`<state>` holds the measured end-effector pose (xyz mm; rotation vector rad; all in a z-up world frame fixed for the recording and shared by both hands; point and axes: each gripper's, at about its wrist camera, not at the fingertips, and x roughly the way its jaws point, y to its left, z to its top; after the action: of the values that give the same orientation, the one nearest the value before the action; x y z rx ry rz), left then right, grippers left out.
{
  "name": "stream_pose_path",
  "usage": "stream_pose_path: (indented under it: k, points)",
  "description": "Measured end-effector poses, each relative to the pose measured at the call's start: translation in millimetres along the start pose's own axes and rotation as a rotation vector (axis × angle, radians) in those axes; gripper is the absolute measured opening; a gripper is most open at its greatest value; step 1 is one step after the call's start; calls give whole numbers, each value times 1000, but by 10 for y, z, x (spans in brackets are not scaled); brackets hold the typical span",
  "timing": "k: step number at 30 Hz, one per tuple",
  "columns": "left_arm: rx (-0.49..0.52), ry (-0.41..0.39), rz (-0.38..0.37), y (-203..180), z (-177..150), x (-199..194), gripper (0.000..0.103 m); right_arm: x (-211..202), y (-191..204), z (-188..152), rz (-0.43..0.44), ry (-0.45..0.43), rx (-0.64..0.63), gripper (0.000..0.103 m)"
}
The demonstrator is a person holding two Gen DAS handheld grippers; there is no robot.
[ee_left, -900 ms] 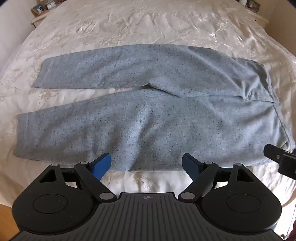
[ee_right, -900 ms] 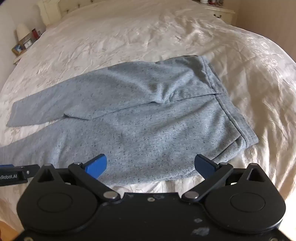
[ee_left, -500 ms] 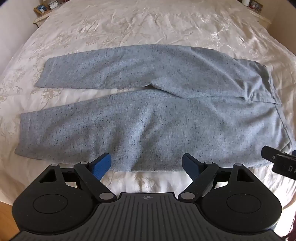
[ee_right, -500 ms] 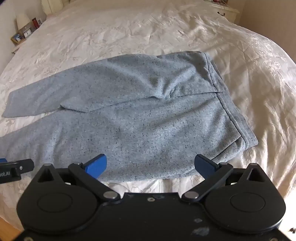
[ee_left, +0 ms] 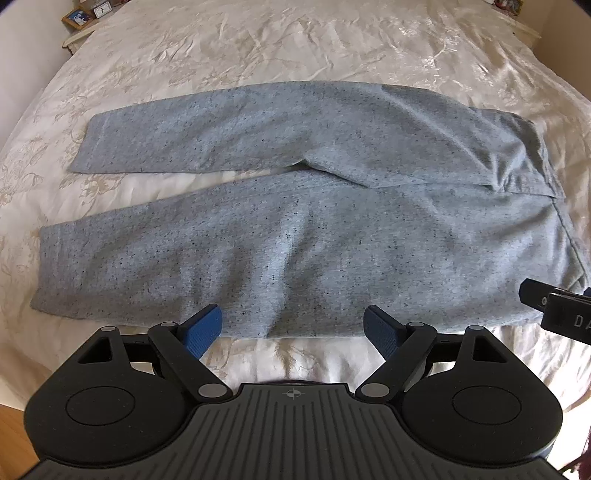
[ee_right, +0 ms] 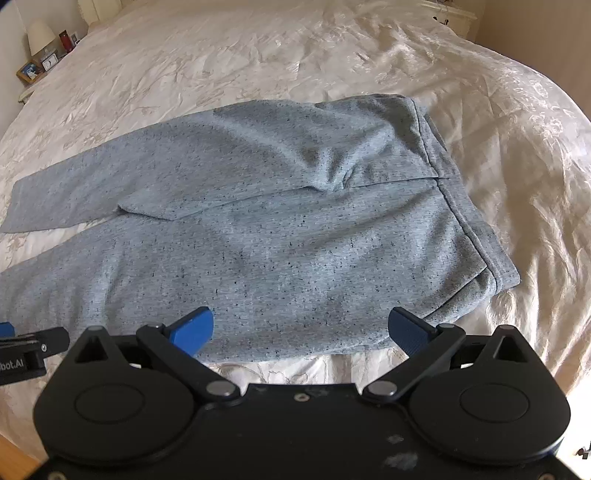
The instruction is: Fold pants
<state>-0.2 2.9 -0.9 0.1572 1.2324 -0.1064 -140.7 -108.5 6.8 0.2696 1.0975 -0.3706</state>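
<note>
Grey speckled pants (ee_left: 295, 236) lie flat on the bed, legs spread to the left, waistband to the right. The far leg crosses over the near one at the crotch. My left gripper (ee_left: 293, 326) is open and empty, just above the near leg's lower edge. In the right wrist view the pants (ee_right: 295, 240) fill the middle, with the waistband (ee_right: 476, 236) at right. My right gripper (ee_right: 301, 330) is open and empty over the near hem by the waist. Each gripper's side shows in the other's view, the right one (ee_left: 554, 314) and the left one (ee_right: 22, 354).
A cream satin bedspread (ee_left: 295, 44) covers the bed under the pants. A nightstand with photo frames and a clock (ee_right: 40, 62) stands at the far left corner. Another nightstand (ee_right: 450, 14) is at the far right. Wooden floor (ee_left: 11, 424) shows below the near edge.
Both grippers have moved slightly forward over the near edge of the pants. The pants have not moved. Both grippers stay open.
</note>
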Motion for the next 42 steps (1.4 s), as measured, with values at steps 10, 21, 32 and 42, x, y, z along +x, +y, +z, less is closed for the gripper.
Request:
stream_pose_path:
  k: [10, 21, 32, 42]
  points:
    - [-8, 14, 3, -25, -5, 54, 84, 27, 9, 19, 5, 16, -6, 103]
    - [-12, 19, 2, -14, -24, 55, 84, 46, 15, 50, 5, 26, -4, 103]
    - [-17, 19, 6, -28, -52, 64, 84, 42, 37, 38, 12, 25, -12, 103]
    - [-22, 26, 8, -11, -43, 58, 84, 27, 40, 40, 25, 27, -24, 103]
